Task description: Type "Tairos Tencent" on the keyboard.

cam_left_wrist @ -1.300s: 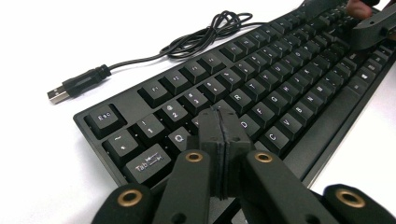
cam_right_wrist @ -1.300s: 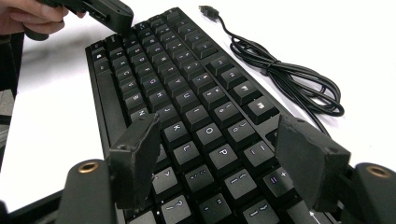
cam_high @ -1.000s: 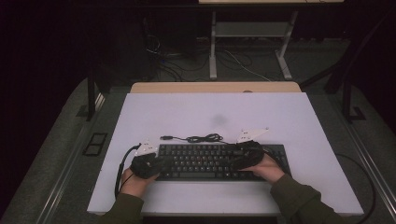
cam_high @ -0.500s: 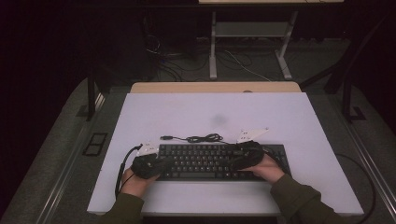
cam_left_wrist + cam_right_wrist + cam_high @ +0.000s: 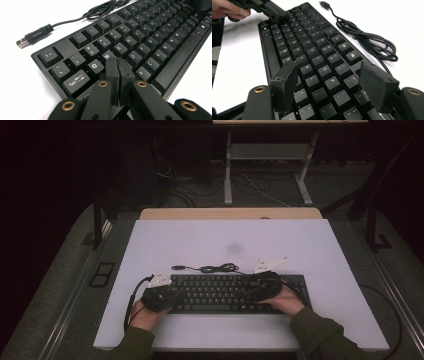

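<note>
Hovering over a black keyboard (image 5: 235, 293) that lies toward the six o'clock edge of a white desk (image 5: 310, 245), a person works two hand-held grippers at once. The left gripper (image 5: 118, 65) has its fingers (image 5: 111, 72) pressed together with nothing between them, the joined tip resting at the keys just below W, near the keyboard's nine o'clock end. The right gripper (image 5: 329, 82) holds its fingers (image 5: 284, 83) well apart and empty, straddling the keys around O, P and L toward the three o'clock end. The keyboard's cable (image 5: 217, 268) lies coiled just beyond its twelve o'clock edge, its plug (image 5: 25, 41) loose on the desk and connected to nothing. The likely risks are small but real: the broad closed tip could catch two neighbouring keys at once, since it looks wider than a single cap; a hard push at the keyboard's end might slide it across the smooth desk; and the wide-set right fingers could brush keys unintentionally if lowered. No containers stand on the desk.
</note>
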A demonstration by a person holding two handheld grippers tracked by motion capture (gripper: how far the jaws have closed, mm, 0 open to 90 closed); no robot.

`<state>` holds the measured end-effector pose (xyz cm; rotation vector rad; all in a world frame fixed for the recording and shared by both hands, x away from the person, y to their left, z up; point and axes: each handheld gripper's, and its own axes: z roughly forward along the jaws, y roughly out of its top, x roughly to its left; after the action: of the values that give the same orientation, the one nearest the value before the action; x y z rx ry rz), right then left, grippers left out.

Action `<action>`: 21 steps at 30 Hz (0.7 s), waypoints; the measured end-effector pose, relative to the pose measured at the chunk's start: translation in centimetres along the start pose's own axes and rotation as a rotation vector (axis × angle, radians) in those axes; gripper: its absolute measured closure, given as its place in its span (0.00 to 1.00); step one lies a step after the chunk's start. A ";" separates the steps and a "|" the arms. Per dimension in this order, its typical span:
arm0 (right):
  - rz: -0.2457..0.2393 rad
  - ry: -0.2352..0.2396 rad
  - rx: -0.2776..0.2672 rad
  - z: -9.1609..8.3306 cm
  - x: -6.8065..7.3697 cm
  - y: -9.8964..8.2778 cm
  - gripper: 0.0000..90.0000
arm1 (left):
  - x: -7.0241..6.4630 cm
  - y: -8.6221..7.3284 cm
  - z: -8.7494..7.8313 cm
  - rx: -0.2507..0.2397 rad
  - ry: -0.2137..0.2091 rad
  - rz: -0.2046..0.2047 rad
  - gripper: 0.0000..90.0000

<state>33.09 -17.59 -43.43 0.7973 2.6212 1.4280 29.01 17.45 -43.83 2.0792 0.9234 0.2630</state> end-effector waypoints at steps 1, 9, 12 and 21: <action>0.001 0.000 0.000 0.0 0.0 0.0 0.35 | 0.0 0.0 0.0 -0.001 0.001 -0.002 0.97; 0.001 -0.001 -0.001 -0.1 0.0 0.0 0.35 | -0.1 0.2 -0.3 -0.019 0.002 0.006 0.91; 0.003 -0.001 -0.001 -0.1 0.0 0.0 0.35 | -0.2 0.4 -0.4 -0.036 0.003 0.000 0.86; 0.008 -0.002 -0.002 0.0 0.0 0.0 0.35 | -0.7 0.6 -0.6 -0.062 0.006 0.005 0.61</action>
<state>33.09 -17.65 -43.43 0.8096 2.6174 1.4308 28.54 17.14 -42.93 2.0256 0.9025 0.2968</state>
